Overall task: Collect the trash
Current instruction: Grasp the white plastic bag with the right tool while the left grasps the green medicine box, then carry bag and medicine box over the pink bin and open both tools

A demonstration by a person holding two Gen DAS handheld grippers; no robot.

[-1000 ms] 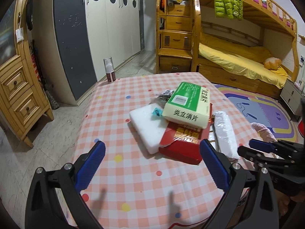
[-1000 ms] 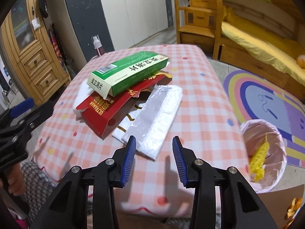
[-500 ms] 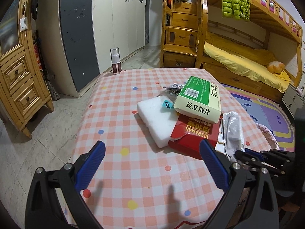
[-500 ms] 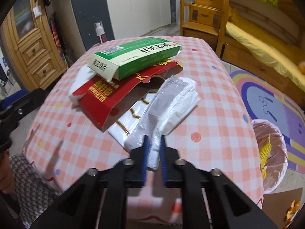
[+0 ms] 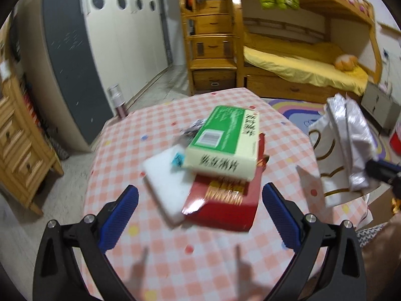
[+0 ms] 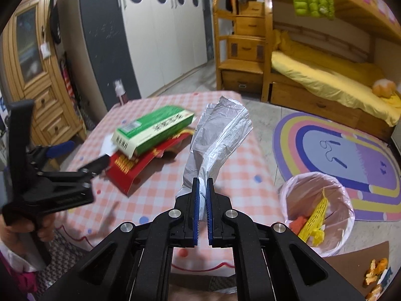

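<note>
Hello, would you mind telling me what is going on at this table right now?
A person is clearing trash with a gripper in each hand. The right gripper is shut on a crinkled plastic bag, held up off the checked table. The left gripper is open, pointing at the green box stacked on a red box. A lined bin stands on the floor beside the table.

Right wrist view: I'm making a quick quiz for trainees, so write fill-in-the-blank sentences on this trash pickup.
1. The right gripper is shut on a crumpled silver ____.
2. The green box lies on top of a ____ carton.
3. The left gripper has its jaws ____.
4. The bin on the floor is lined with a ____ bag.

Missing words: wrapper; red; open; pink
</note>
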